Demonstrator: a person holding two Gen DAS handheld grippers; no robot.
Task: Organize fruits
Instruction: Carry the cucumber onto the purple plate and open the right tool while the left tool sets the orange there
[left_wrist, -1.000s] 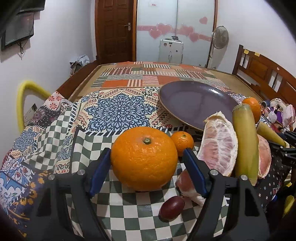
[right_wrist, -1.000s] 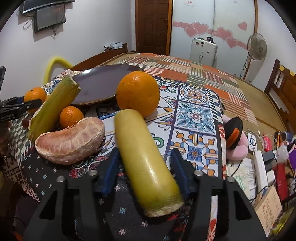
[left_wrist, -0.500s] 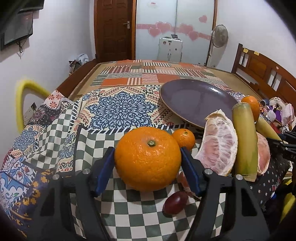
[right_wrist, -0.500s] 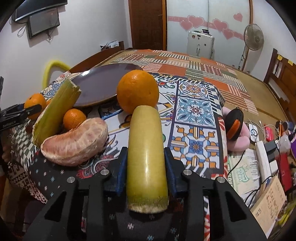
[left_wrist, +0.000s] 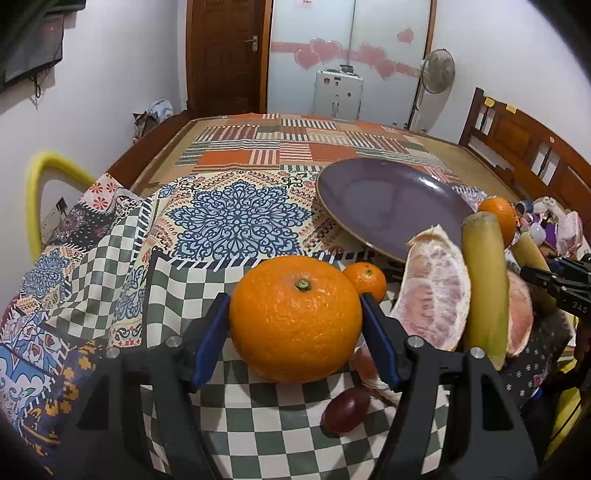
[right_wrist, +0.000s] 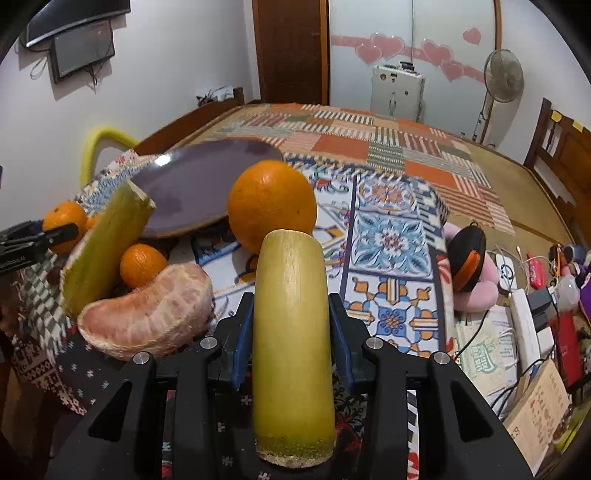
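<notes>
Fruit on patterned table, both tools loaded.
Left tool (left_wrist: 295, 325) pinches large orange (left_wrist: 295, 317) over the checked cloth (left_wrist: 258, 435); right tool (right_wrist: 290, 325) pinches sugarcane piece (right_wrist: 291, 332). Purple plate (left_wrist: 384, 206) just beyond; pomelo segment (right_wrist: 147, 317), small orange (right_wrist: 142, 266) alongside.

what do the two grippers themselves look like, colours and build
Both look the same build. The left gripper and right gripper each have a matte black plastic frame with triangular cut-outs, round silver bolt heads on top, and two fingers lined with blue pads. In the left wrist view the other gripper's black tip carries small pale lettering, too small to read. No cables or sleeves show.
</notes>
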